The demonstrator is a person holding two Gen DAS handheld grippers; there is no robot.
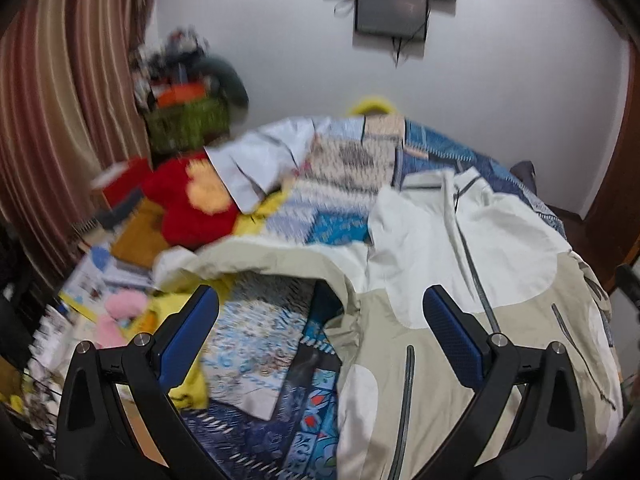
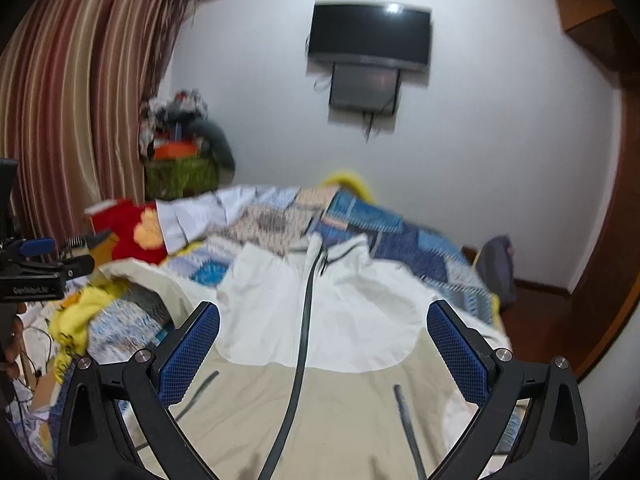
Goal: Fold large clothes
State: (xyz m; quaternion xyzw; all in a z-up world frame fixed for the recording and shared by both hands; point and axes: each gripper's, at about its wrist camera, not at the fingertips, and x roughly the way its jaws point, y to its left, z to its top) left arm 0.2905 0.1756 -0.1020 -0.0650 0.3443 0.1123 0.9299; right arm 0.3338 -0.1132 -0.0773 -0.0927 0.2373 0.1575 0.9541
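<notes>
A large white and beige zip jacket [image 1: 460, 280] lies front-up on the patchwork bedspread [image 1: 256, 328], its collar toward the far wall. One sleeve [image 1: 256, 262] stretches out to the left, rumpled. My left gripper [image 1: 320, 312] hovers open over the jacket's left edge, nothing between its blue pads. In the right wrist view the same jacket [image 2: 320, 320] fills the foreground with its dark zip [image 2: 304, 320] running down the middle. My right gripper [image 2: 322, 332] stands open above the chest, empty. The left gripper [image 2: 36, 264] shows at the far left edge.
A red plush toy [image 1: 192, 208], a white shirt [image 1: 260, 160], books and yellow items [image 1: 160, 312] crowd the left of the bed. A green basket [image 1: 188, 120] of clutter stands by the striped curtain [image 1: 60, 100]. A wall TV [image 2: 370, 36] hangs ahead; wooden furniture [image 2: 600, 280] at the right.
</notes>
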